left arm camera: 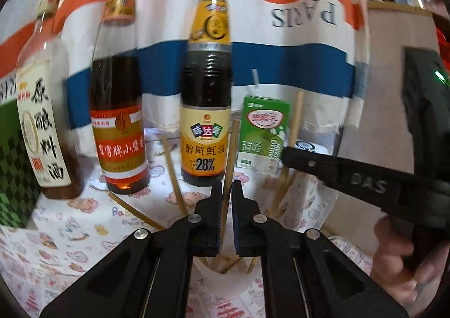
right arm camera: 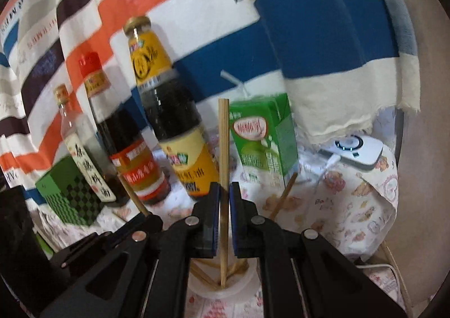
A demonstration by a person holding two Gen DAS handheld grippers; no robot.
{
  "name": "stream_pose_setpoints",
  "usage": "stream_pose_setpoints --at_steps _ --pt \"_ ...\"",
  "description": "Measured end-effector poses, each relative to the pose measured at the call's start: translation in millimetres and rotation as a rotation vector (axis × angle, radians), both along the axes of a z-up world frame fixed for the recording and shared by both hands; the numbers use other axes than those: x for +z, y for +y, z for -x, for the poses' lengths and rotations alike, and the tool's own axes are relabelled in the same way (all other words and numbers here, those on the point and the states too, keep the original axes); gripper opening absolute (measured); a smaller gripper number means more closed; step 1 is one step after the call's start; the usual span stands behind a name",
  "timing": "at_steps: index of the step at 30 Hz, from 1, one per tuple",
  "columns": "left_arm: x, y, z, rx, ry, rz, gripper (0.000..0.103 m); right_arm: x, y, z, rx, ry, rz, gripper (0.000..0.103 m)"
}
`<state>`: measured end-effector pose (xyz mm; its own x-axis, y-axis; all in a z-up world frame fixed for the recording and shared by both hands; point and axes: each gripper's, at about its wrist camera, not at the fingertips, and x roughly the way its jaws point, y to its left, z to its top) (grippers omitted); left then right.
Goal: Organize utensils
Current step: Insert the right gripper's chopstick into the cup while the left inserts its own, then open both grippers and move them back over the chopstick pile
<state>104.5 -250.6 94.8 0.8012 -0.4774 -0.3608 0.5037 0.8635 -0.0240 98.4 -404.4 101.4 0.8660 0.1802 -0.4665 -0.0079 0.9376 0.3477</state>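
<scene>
Bamboo chopstick, L: your left gripper (left arm camera: pixel 226 191) has its jaws clamped on one chopstick (left arm camera: pixel 230 155), centre of the left wrist view; stick runs up past the jaws in front of the oyster sauce bottle (left arm camera: pixel 206 87).
Bamboo chopstick, R: your right gripper (right arm camera: pixel 224 194) has its jaws closed on an upright chopstick (right arm camera: pixel 223 149), centre of the right wrist view; its lower end sits inside the white cup (right arm camera: pixel 225 288).
Cup: white, bottom centre in both views, right below the jaws; several more chopsticks (right arm camera: pixel 205 275) lean in it, ends fanning out.
Loose-looking sticks: other chopsticks (left arm camera: pixel 174 174) angle up L and R of your left jaws; can't tell whether all of them sit in the cup.
Your R tool in L view: black finger marked "DAS" enters from the right edge, w/ your hand behind it at lower right.
Bottles: three in a row behind the cup, on the worktop (left arm camera: pixel 70 233) w/ cartoon-print cover. Left to right in the left wrist view: cooking wine bottle (left arm camera: pixel 42 110), red-capped bottle (left arm camera: pixel 118 110), oyster sauce.
Milk carton (left arm camera: pixel 263 132): green, straw on top, right of the oyster sauce.
Green checked box (right arm camera: pixel 70 194): far left, beside the wine bottle.
White device (right arm camera: pixel 357 150): right side of the right wrist view, cable attached.
Backdrop: striped cloth (left arm camera: pixel 281 59), orange/blue/white.
</scene>
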Motion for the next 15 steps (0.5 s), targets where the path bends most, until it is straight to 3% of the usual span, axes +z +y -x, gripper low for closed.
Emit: stream_pose_setpoints --at_steps 3,6,8,9,10,11,13,14,15 --pt "4 -2 7 0.020 -0.019 -0.046 0.006 -3 -3 -5 0.039 0.069 -0.033 0.008" --pt "5 1 5 0.048 0.021 -0.076 0.006 -13 -4 -18 0.062 0.258 -0.057 0.008" --pt "0 5 -1 0.081 0.036 -0.106 0.006 -17 -6 -19 0.072 0.304 -0.110 0.010" --pt "-2 9 -3 0.105 0.041 -0.107 0.009 -15 -5 -16 0.081 0.289 -0.127 0.015" --pt "-3 15 -4 0.110 0.057 -0.085 0.011 -13 -3 -14 0.084 0.280 -0.121 0.029" --pt "-2 21 -3 0.102 0.071 -0.058 0.016 -11 1 -12 0.088 0.273 -0.103 0.037" --pt "3 35 3 0.106 0.062 -0.015 0.033 -5 7 -7 0.083 0.257 -0.075 0.038" --pt "5 41 7 0.123 0.047 -0.017 0.049 -3 8 -4 0.080 0.247 -0.083 0.044" --pt "8 46 10 0.156 0.030 -0.032 0.058 -1 8 -3 0.078 0.236 -0.097 0.046"
